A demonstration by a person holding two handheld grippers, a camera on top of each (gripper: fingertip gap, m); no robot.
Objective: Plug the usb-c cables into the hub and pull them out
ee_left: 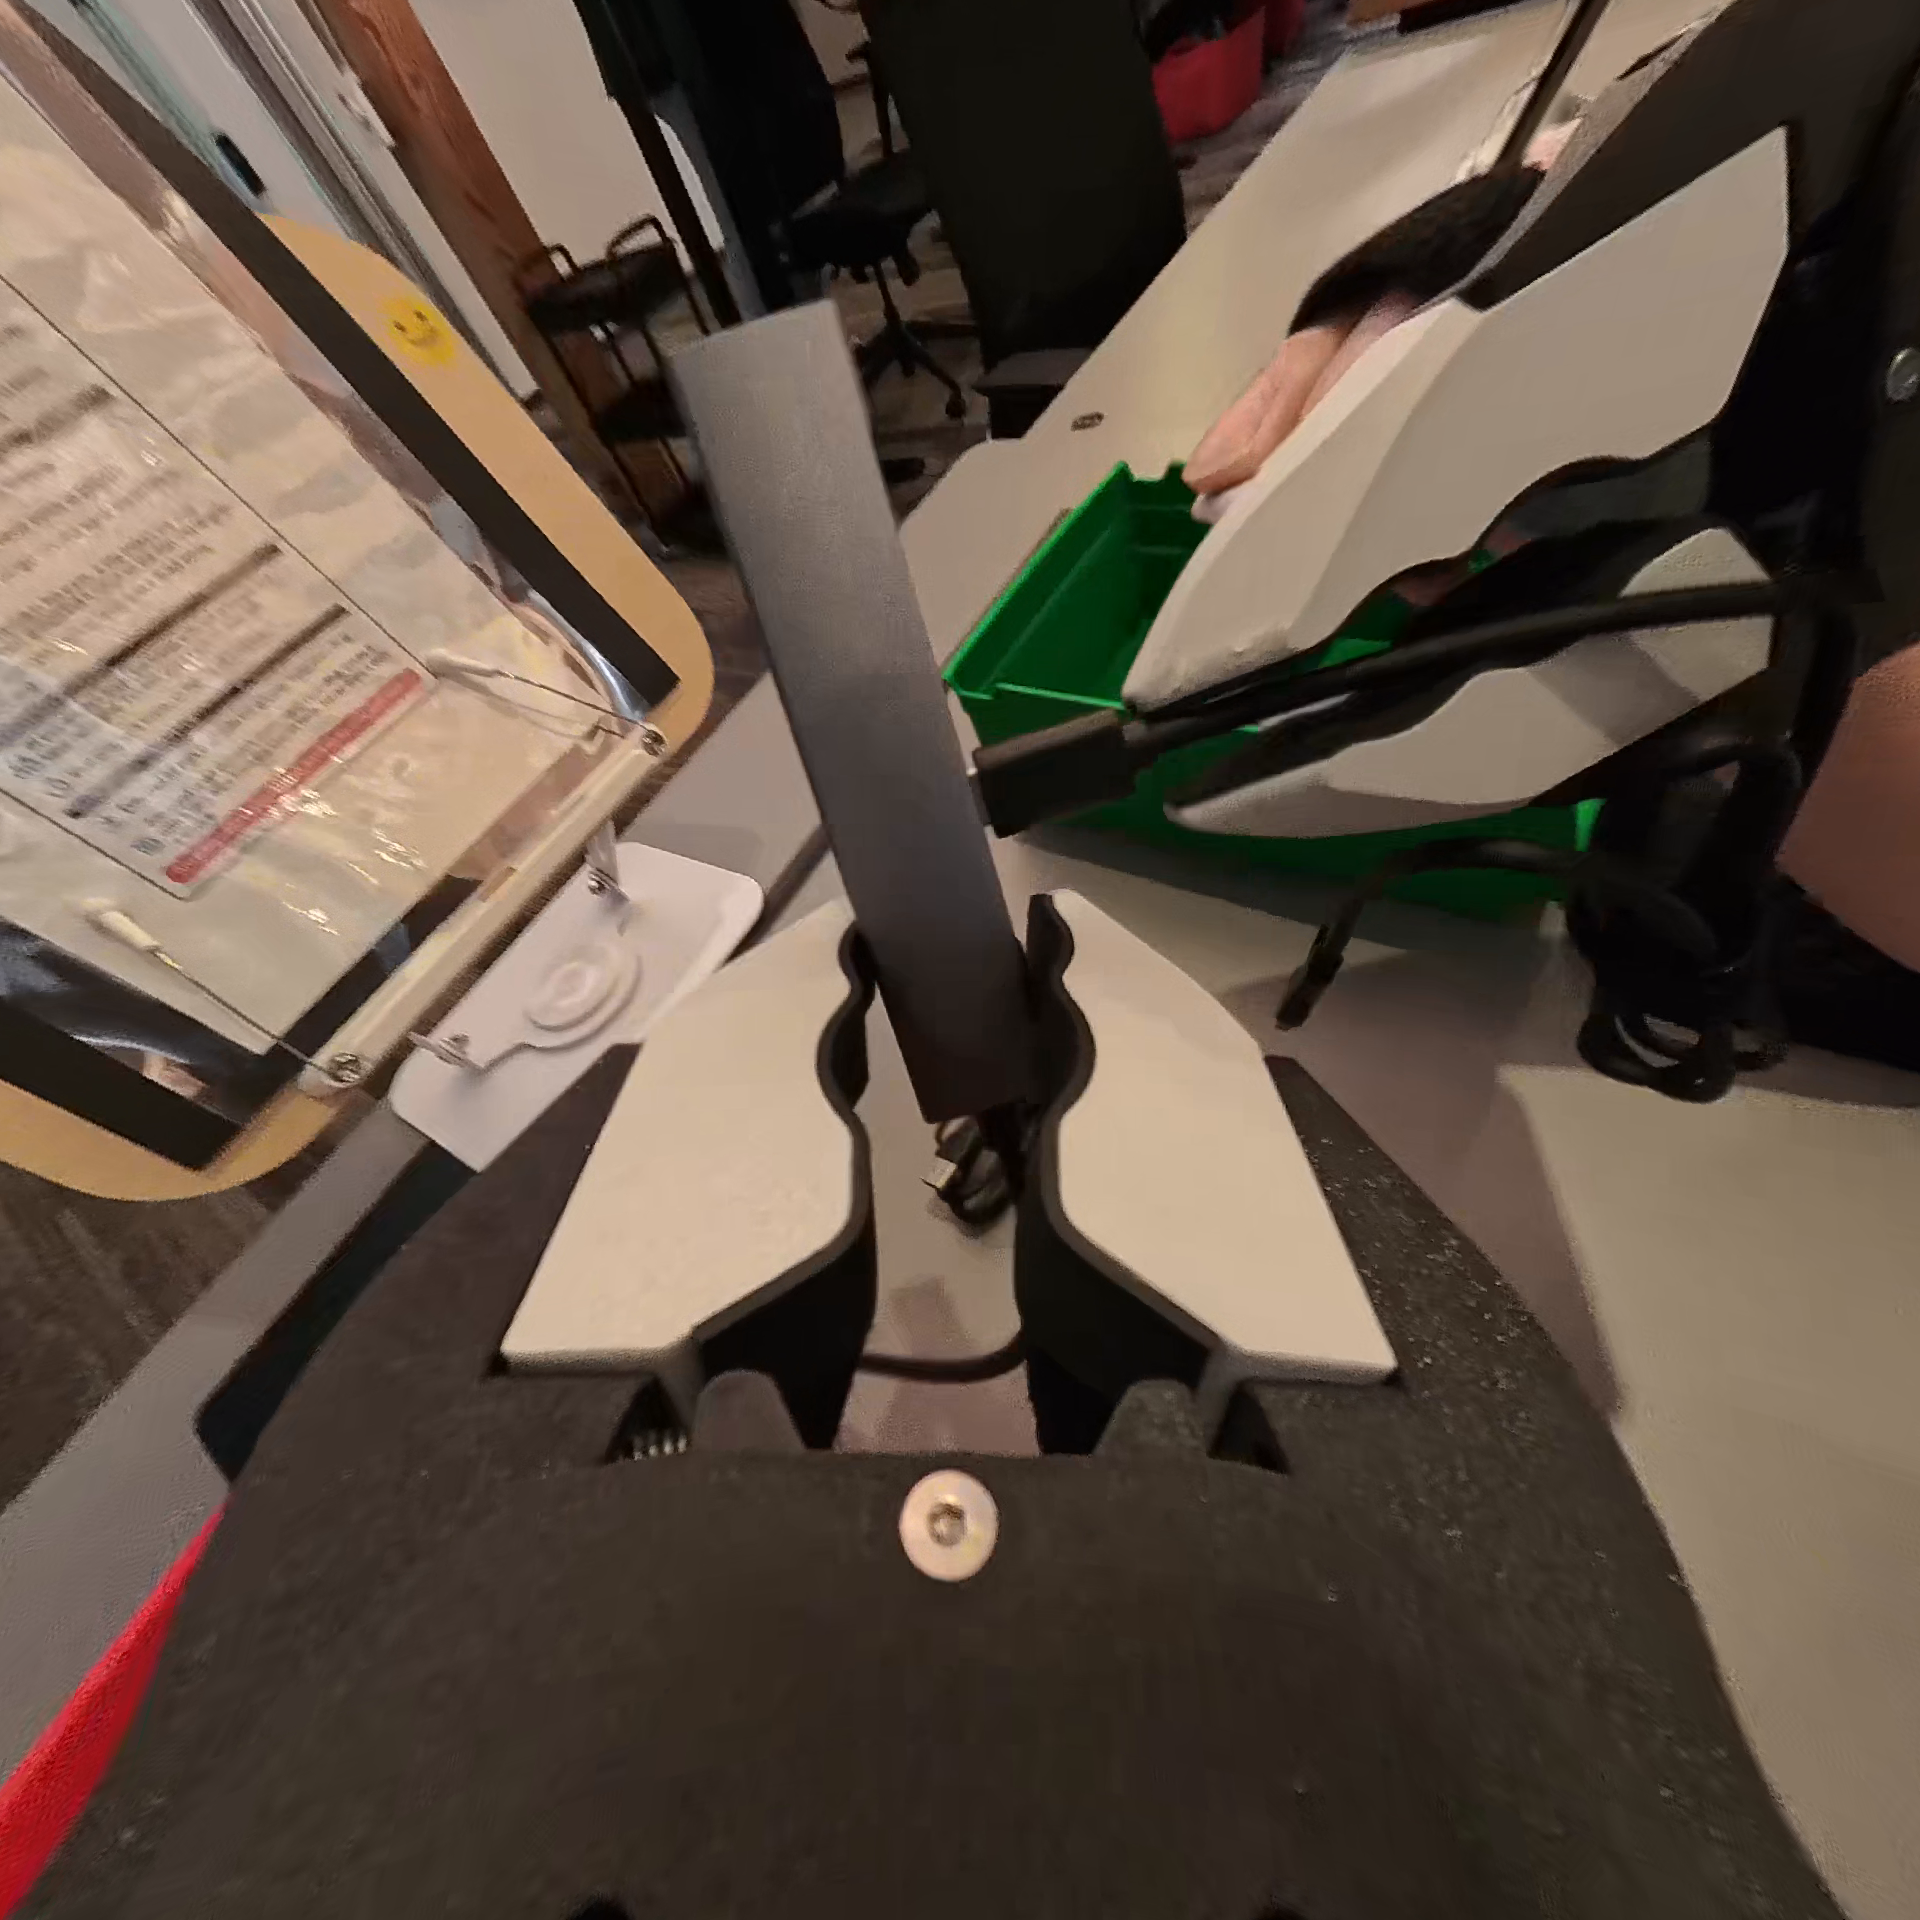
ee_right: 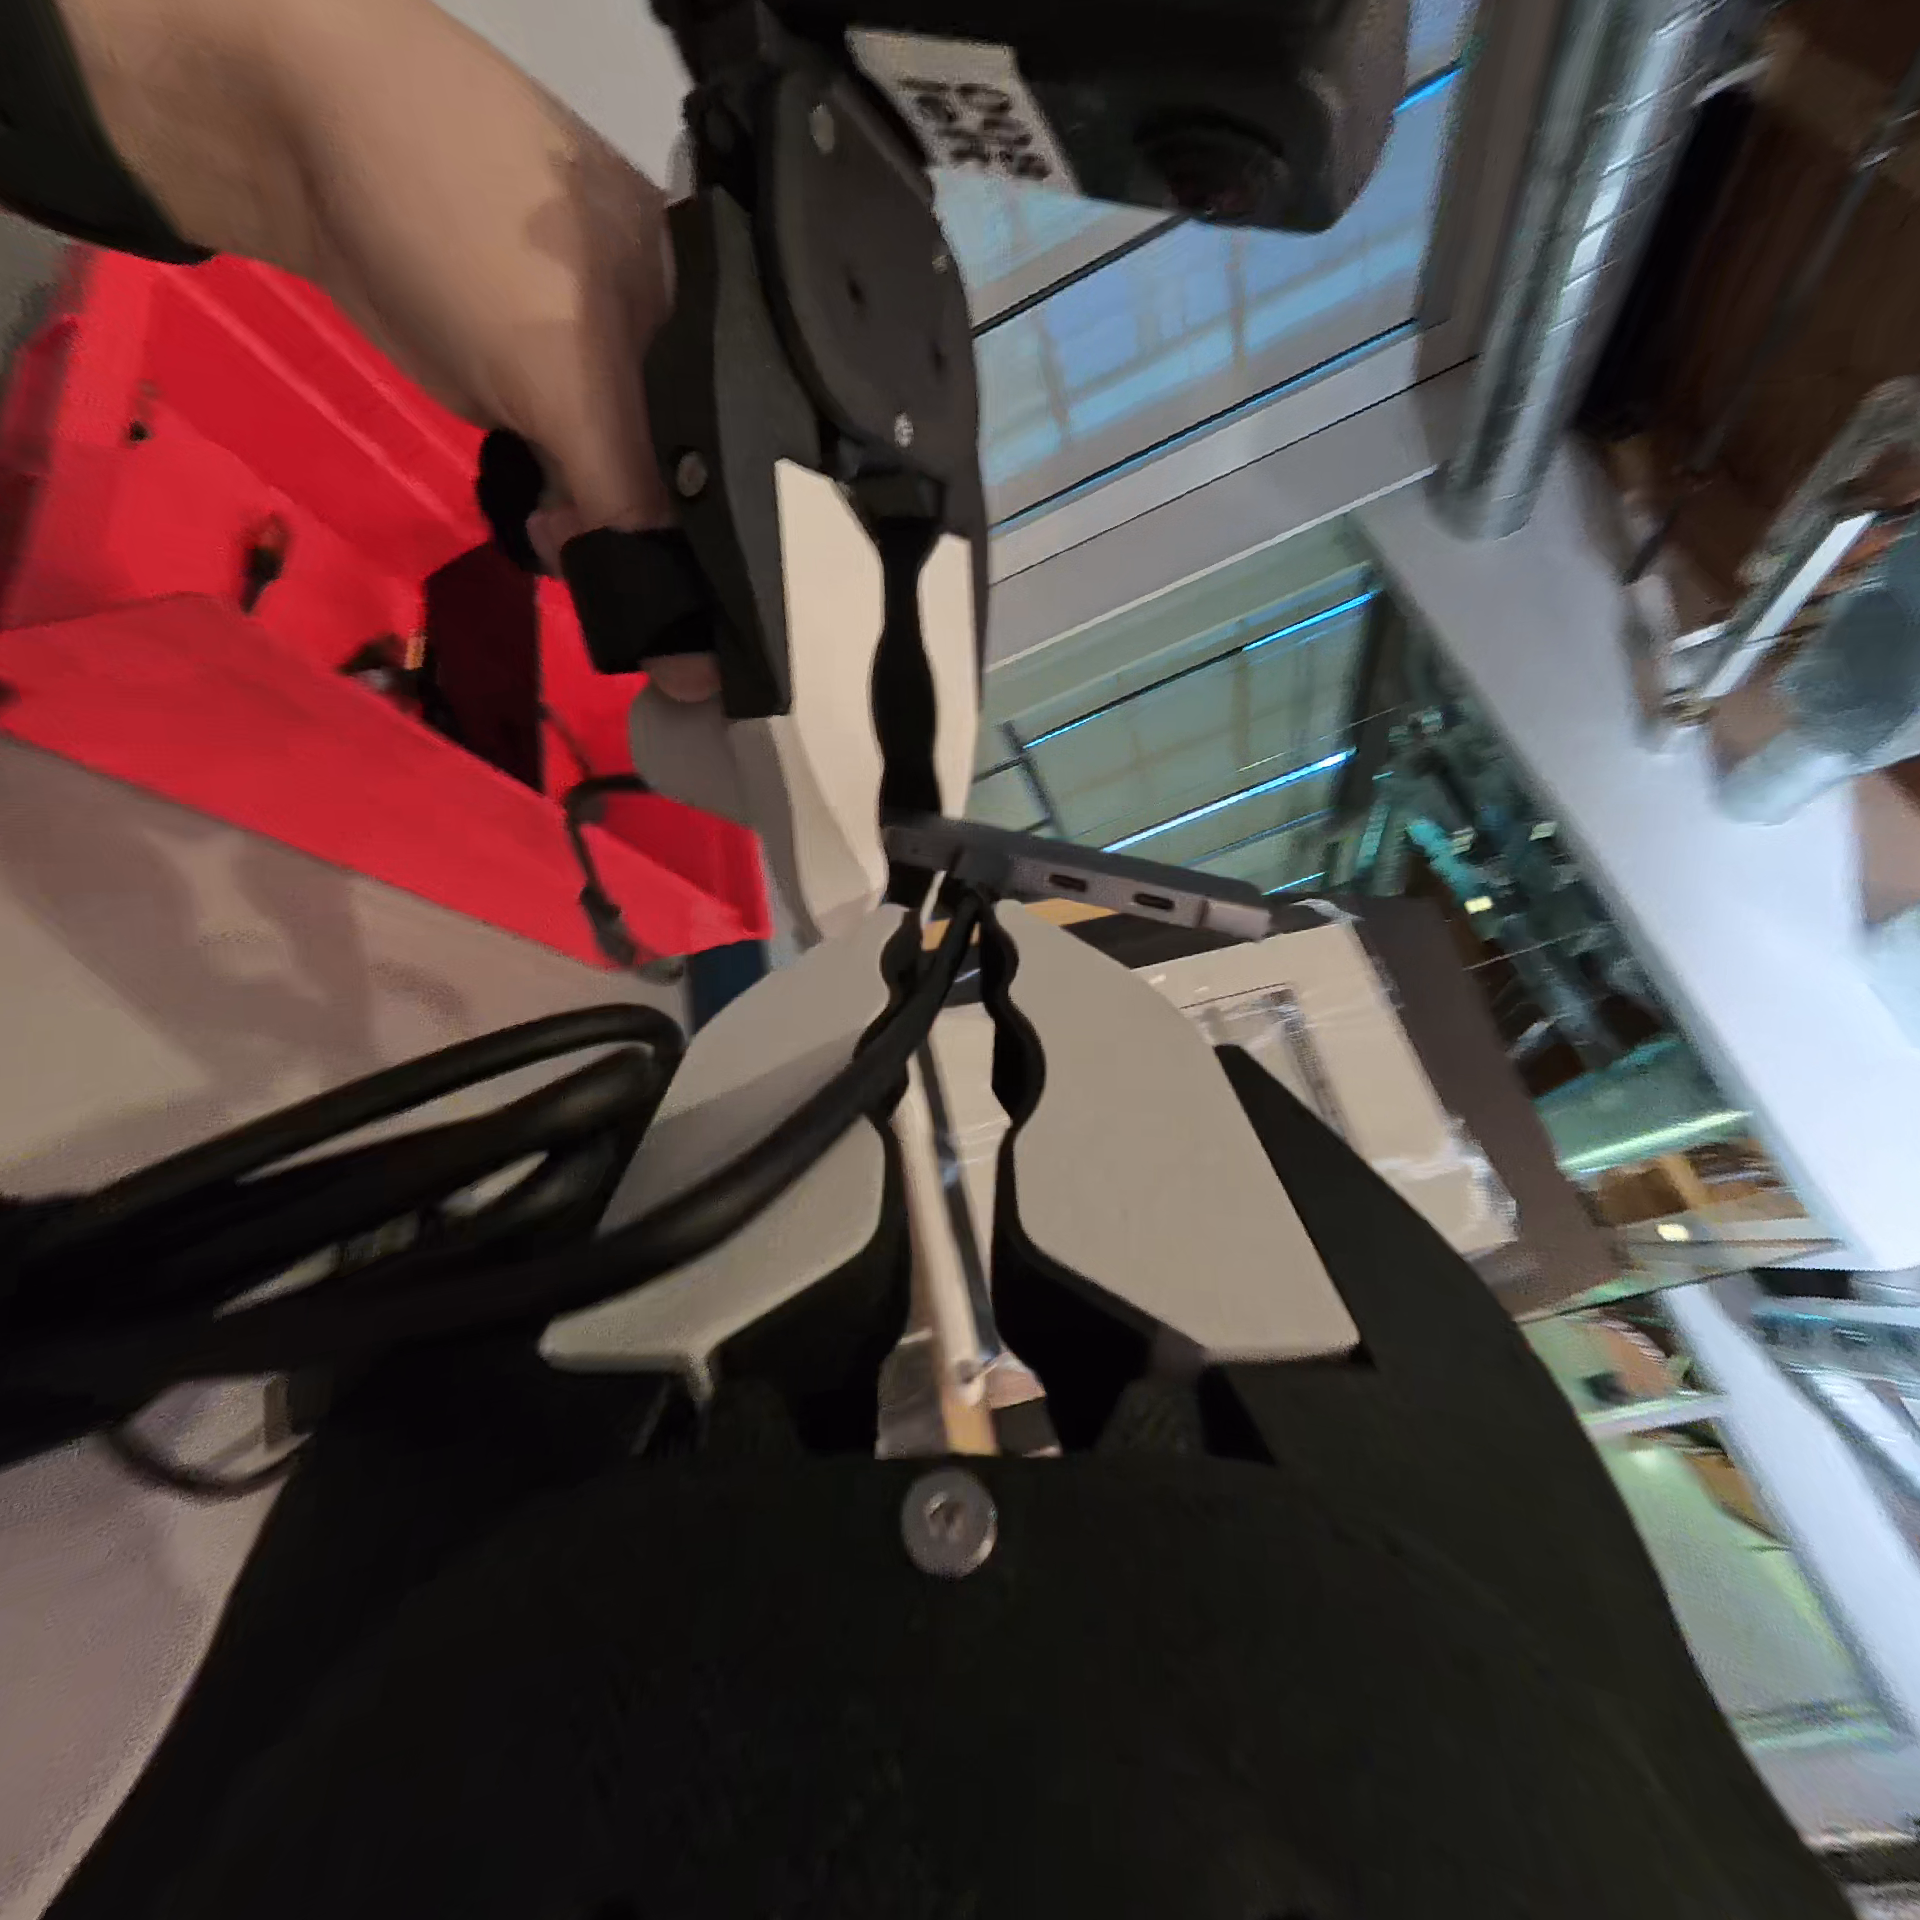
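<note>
Blurred printed sheet (ee_left: 197, 665) on stand, black-on-white label (ee_right: 977, 130) on tongs

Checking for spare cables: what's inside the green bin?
The green bin shows bare dividers in its visible part; the right gripper, holding a cable plug, covers the rest.

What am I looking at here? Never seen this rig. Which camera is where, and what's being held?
No robot arm: a person holds a two-finger gripper in each hand, and each has a wide-angle camera looking along its fingers.

Left wrist view: the left gripper is shut on the hub, a slim grey bar held upright. The right gripper comes in from the right, pinching a black USB-C cable whose plug sits right at the hub's edge.

Right wrist view: the same meeting from the other side. The right gripper holds the cable at the hub, with two free ports visible beside it.

On the grey table: a green bin and more coiled cables.
</note>
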